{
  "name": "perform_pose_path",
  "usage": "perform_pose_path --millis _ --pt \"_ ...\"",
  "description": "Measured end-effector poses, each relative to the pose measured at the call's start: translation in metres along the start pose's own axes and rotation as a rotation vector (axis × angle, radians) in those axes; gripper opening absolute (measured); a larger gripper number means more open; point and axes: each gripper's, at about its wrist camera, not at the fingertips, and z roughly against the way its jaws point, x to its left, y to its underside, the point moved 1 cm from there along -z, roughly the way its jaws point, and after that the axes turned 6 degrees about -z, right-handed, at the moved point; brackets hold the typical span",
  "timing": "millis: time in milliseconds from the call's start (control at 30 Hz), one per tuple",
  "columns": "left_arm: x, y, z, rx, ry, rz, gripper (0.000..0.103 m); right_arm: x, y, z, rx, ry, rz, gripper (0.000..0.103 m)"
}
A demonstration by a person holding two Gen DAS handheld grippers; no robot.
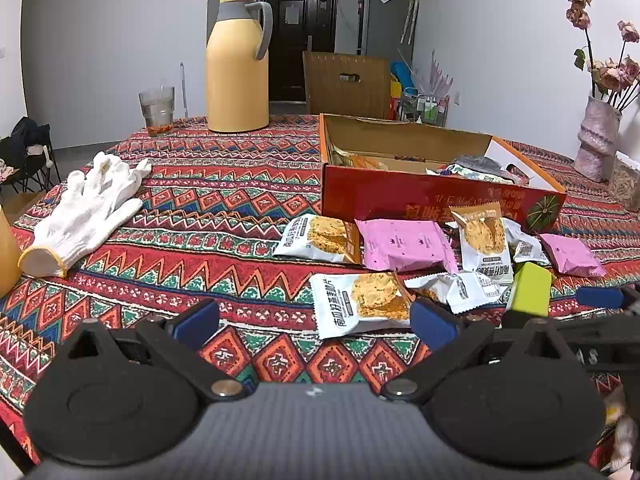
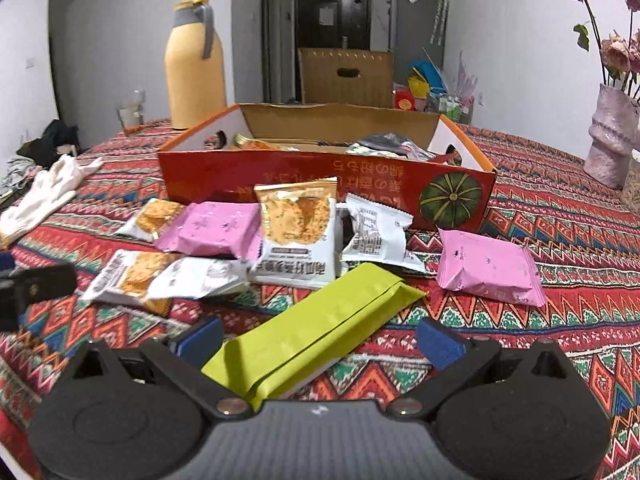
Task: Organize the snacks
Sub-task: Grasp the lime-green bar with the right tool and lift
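Note:
Several snack packets lie in a loose pile on the patterned tablecloth (image 1: 224, 208) in front of a red cardboard box (image 1: 400, 196) (image 2: 280, 176) that holds more snacks. They include white cracker packets (image 1: 356, 304) (image 2: 296, 232) and pink packets (image 1: 404, 246) (image 2: 488, 268). My left gripper (image 1: 316, 326) is open, its blue pads either side of the nearest white cracker packet without touching it. My right gripper (image 2: 320, 342) is open too, and a long green packet (image 2: 320, 336) (image 1: 530, 294) lies slanted between its fingers. Neither pad presses the green packet.
A yellow thermos jug (image 1: 238, 72) and a glass (image 1: 157, 110) stand at the table's far left. White work gloves (image 1: 88, 208) lie at the left. A pink vase (image 1: 598, 140) with dried flowers stands at the right, and a cardboard box (image 1: 346, 80) sits beyond the table.

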Motion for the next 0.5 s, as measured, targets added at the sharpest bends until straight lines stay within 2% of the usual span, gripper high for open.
perform_pose_path --millis 100,167,233,500 --pt "-0.002 0.0 -0.003 0.01 0.003 -0.001 0.103 -0.003 -0.007 -0.013 0.025 0.026 -0.035 0.102" --pt "-0.003 0.001 -0.004 0.015 0.004 -0.001 0.103 -0.008 -0.009 -0.02 0.04 0.053 -0.075 0.096" --pt "-0.003 0.0 -0.006 0.018 0.005 0.001 0.103 -0.013 -0.007 -0.022 0.053 0.053 -0.097 0.081" --pt "-0.006 -0.002 -0.015 0.038 0.006 0.022 0.103 -0.032 0.004 -0.009 0.017 0.045 -0.06 0.048"
